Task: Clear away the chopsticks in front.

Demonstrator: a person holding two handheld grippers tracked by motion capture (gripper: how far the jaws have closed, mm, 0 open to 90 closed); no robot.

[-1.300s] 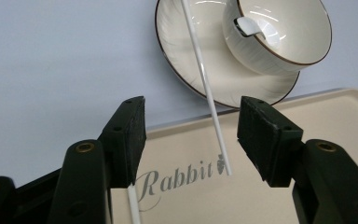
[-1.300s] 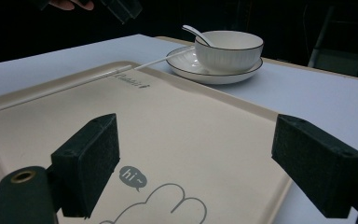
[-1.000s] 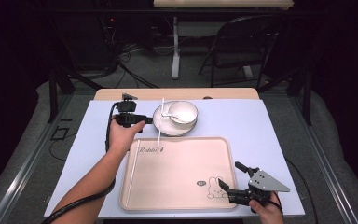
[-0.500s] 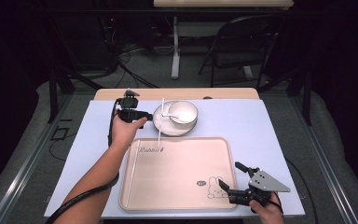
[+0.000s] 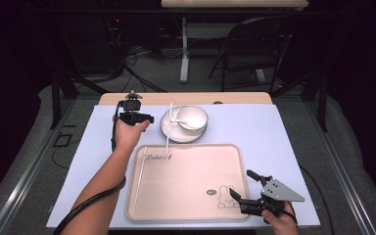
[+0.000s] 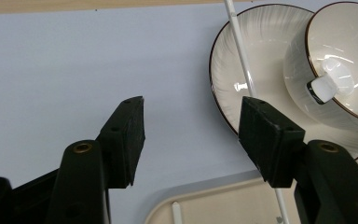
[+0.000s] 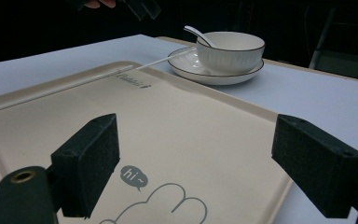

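A: Hovering over the blue table cover [image 5: 274, 142], the left gripper [image 5: 146, 119] sits just left of the plate [image 5: 169, 131], at the far side of the table. Its jaws stand apart, nothing between the pads, and they have just been closing a little.

B: Location of the chopsticks?

A: One white chopstick [image 5: 169, 128] lies across the left part of the plate, its near end over the tray's far edge. In the left gripper view it [image 6: 240, 51] runs close past the right-hand jaw; contact cannot be confirmed. The second chopstick [image 5: 139, 181] lies along the left rim inside the beige tray [image 5: 186, 196].

B: The rest of the ware?

A: A white bowl [image 5: 192, 117] stands on the plate, with a white spoon [image 5: 178, 119] in it.

B: Right side?

A: The right gripper [image 5: 242, 191] rests at the tray's near right corner, by the rabbit print [image 5: 225, 197]. Jaws wide, released, holding nothing.
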